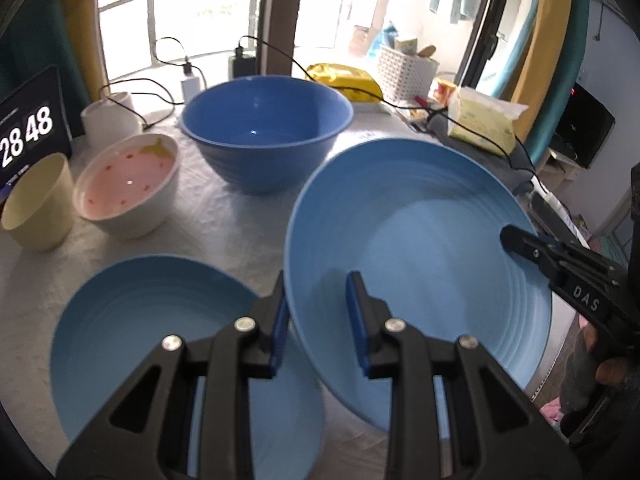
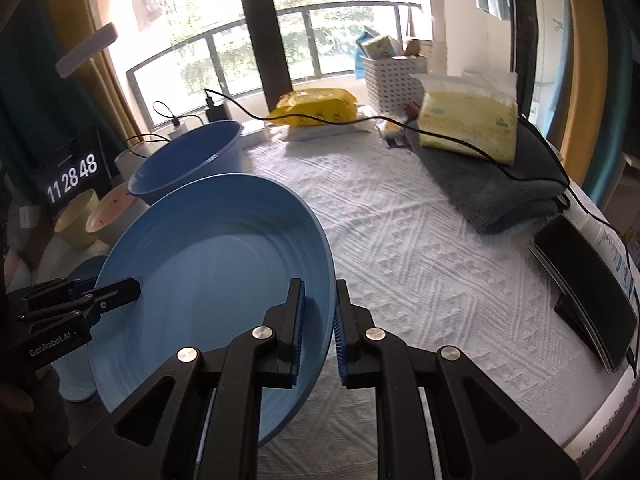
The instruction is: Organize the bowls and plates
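Note:
A large light blue plate (image 1: 412, 236) is held tilted above the table by both grippers. My left gripper (image 1: 318, 320) straddles its near-left rim, one finger on each side. My right gripper (image 2: 319, 320) is shut on the plate's (image 2: 208, 276) right rim; it shows in the left wrist view (image 1: 516, 240) too. A second light blue plate (image 1: 152, 328) lies flat below at the left. Behind stand a dark blue bowl (image 1: 264, 132), a white bowl with pink inside (image 1: 128, 184) and a pale yellow bowl (image 1: 36, 204).
A clock display (image 1: 28, 136) stands at the far left. Cables, a charger (image 1: 190, 84), a yellow packet (image 2: 316, 108), a white basket (image 2: 394, 80), a tissue pack (image 2: 468, 128), a grey towel (image 2: 492, 188) and a phone (image 2: 588, 292) lie at the back and right of the white tablecloth (image 2: 420, 264).

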A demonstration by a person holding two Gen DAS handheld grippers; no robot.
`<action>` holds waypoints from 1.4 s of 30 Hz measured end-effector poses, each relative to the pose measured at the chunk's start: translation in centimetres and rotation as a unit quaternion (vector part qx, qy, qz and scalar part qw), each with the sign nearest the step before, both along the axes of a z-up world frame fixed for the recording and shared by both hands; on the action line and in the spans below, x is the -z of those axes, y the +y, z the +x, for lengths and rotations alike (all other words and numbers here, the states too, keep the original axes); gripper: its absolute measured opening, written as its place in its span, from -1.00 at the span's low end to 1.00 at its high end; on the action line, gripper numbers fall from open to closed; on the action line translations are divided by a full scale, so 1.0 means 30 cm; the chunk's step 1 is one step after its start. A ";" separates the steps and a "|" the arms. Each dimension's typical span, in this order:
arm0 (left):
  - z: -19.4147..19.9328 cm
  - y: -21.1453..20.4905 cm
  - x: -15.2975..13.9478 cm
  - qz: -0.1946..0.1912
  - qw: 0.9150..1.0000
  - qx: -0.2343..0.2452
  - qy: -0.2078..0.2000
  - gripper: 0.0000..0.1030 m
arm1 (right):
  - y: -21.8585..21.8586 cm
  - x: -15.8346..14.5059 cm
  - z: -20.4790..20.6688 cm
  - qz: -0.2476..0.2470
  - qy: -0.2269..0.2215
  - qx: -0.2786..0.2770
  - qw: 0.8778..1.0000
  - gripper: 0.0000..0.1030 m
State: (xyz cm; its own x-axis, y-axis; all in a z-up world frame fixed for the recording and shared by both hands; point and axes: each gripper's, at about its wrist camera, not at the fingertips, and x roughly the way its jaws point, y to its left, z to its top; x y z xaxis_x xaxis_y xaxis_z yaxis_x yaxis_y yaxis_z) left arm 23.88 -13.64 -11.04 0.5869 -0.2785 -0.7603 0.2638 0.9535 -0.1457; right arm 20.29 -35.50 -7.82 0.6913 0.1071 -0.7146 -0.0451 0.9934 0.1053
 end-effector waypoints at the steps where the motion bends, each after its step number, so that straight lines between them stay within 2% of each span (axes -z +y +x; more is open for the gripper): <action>1: -0.005 0.014 -0.004 -0.001 1.000 -0.003 -0.002 -0.46 | 0.010 -0.006 -0.001 -0.001 -0.002 -0.003 1.000 -0.70; 26: -0.109 0.385 -0.020 -0.011 0.995 -0.094 -0.015 -0.46 | 0.376 -0.020 0.004 -0.006 -0.003 -0.092 0.996 -0.69; 42: -0.157 0.512 -0.003 -0.006 0.991 -0.130 -0.014 -0.46 | 0.541 0.003 0.012 -0.013 0.009 -0.131 0.991 -0.68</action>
